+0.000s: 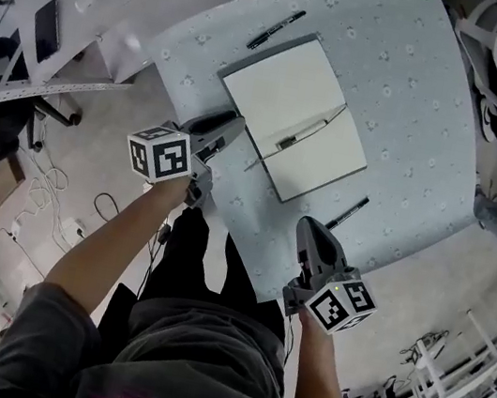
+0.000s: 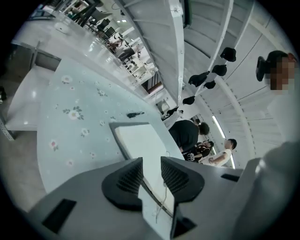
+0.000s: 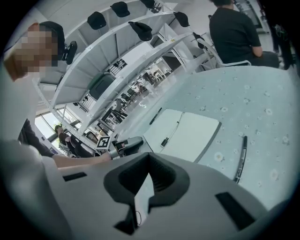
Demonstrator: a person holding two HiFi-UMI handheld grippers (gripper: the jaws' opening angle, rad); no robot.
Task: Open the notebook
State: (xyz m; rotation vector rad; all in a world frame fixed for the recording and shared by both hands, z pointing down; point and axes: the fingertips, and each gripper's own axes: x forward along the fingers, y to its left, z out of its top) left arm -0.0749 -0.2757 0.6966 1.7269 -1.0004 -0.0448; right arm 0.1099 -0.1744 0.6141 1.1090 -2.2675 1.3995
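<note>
The notebook (image 1: 296, 116) lies open on the pale flowered table (image 1: 418, 99), blank white pages up, with a pen (image 1: 300, 136) resting along its fold. My left gripper (image 1: 228, 128) hovers just off the notebook's near left corner. In the left gripper view its jaws (image 2: 151, 171) stand apart with nothing pressed between them, and the notebook (image 2: 136, 140) lies ahead. My right gripper (image 1: 313, 229) is over the table's near edge, apart from the notebook. In the right gripper view its jaws (image 3: 149, 159) meet at the tips and hold nothing; the notebook (image 3: 187, 133) is farther off.
One black pen (image 1: 276, 29) lies beyond the notebook, another (image 1: 349, 213) to its near right (image 3: 240, 159). A person in dark clothes (image 3: 234, 33) sits at the table's far side. A white chair (image 1: 491, 36) stands at the upper right. Floor with cables (image 1: 49, 196) lies left of the table.
</note>
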